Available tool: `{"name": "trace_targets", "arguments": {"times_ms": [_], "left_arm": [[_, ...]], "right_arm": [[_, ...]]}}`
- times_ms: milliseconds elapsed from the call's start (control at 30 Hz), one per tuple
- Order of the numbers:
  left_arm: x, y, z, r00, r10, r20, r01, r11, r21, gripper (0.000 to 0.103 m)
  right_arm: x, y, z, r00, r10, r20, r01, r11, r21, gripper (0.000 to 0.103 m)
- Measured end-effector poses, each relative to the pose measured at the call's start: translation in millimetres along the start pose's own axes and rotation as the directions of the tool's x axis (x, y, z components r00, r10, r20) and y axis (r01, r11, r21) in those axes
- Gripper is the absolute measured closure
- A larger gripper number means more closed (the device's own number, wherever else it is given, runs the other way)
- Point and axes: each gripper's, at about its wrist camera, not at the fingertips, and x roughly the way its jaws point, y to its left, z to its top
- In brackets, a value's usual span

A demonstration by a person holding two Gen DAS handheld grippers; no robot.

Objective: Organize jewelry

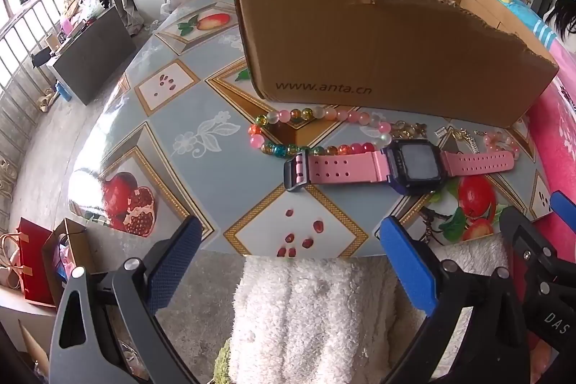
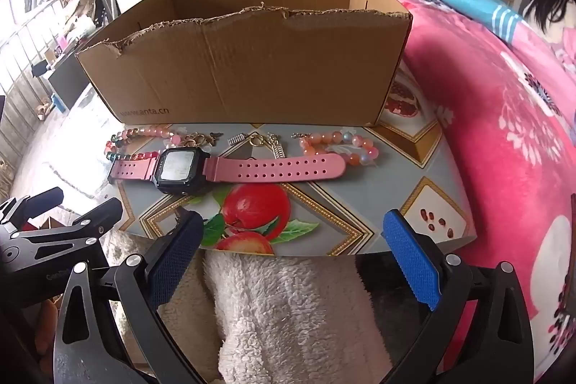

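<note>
Both sets of jaws stand wide apart with nothing between them. The left gripper [image 1: 289, 252] and the right gripper [image 2: 293, 249] hover over the near edge of the counter [image 2: 360, 204], angled down toward the jewelry, touching none of it.

Just beyond them the watch [image 2: 180, 170] lies flat, its pink strap stretched out along the counter. Behind it, in a row close against the box [image 2: 244, 71], sit a long bead string [image 1: 306, 132] on the left, small metal bits and a chain [image 2: 277, 146] in the middle, and a pink bead bracelet [image 2: 338, 146] on the right, under the strap's tip.

The box stands open behind them; what I can see of its inside looks bare, though its floor is hidden. I'd say nothing is put away yet: every piece is left to lift into the box.
</note>
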Motion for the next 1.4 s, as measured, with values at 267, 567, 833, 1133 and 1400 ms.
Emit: {"name": "trace_targets", "arguments": {"times_ms": [267, 567, 833, 1133, 1400], "left_arm": [[-0.1, 0.2, -0.3, 1.0, 0.0, 0.001, 0.0, 1.0, 0.0, 0.006], [0.5, 0.3, -0.6, 1.0, 0.001, -0.001, -0.001, 1.0, 0.001, 0.006], [1.4, -0.9, -1.7, 1.0, 0.007, -0.002, -0.007, 1.0, 0.002, 0.006], [4.0, -0.7, -1.6, 1.0, 0.009, -0.007, -0.009, 1.0, 0.0, 0.006], [4.9, -0.6, -1.8, 1.0, 0.012, -0.008, -0.012, 1.0, 0.001, 0.006]], "right_arm": [[1.1, -0.7, 1.1, 1.0, -0.01, 0.001, 0.01, 1.0, -0.001, 0.007], [-1.5, -1.7, -1.1, 1.0, -0.011, 0.004, 0.011, 1.0, 0.001, 0.007], [2.5, -3.0, -0.9, 1.0, -0.007, 0.005, 0.007, 1.0, 0.007, 0.007], [5.0, -2.4, -1.1, 1.0, -0.007, 0.007, 0.007, 1.0, 0.007, 0.007], [7.5, -1.6, -1.4, 1.0, -0.007, 0.003, 0.007, 1.0, 0.004, 0.007]]}}
